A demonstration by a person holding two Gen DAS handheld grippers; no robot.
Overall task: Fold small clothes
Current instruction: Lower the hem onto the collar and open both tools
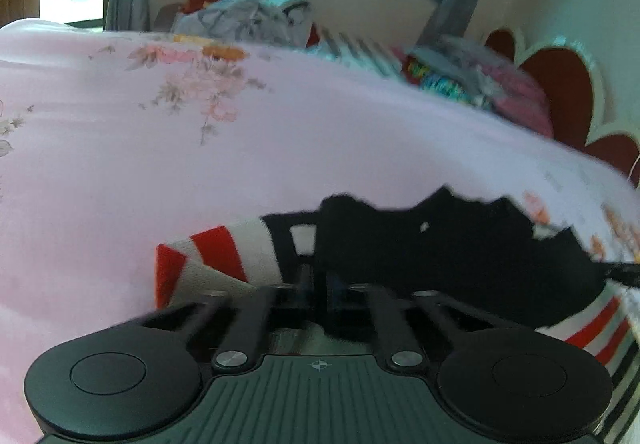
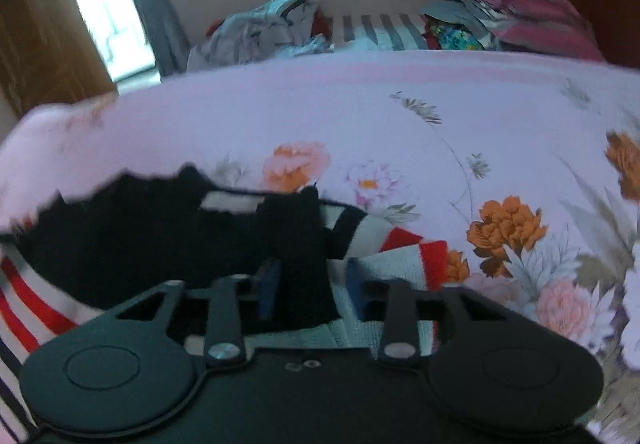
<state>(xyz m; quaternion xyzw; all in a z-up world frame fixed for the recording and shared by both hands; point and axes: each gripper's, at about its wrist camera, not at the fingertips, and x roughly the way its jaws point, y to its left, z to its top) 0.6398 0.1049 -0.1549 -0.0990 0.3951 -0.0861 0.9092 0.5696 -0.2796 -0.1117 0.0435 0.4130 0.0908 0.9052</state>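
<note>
- Two grippers sit low over one small garment on the bed. The left gripper has its jaws drawn close together, pinching the dark fabric edge.
- The right gripper has its jaws a little apart, with a black strip of the same garment between the blue pads; whether they truly clamp it I cannot tell.
- The garment is mostly black knit with red-and-white striped cuffs or sleeves. It lies bunched and uneven on the pink floral bedsheet, edges ragged in the blur.
- Judging by that shape, folding looks barely under way: no neat fold shows, and smoothing plus the folds proper remain.
- Farther off, a loose clothes pile and a stacked pile lie by the headboard.
</note>
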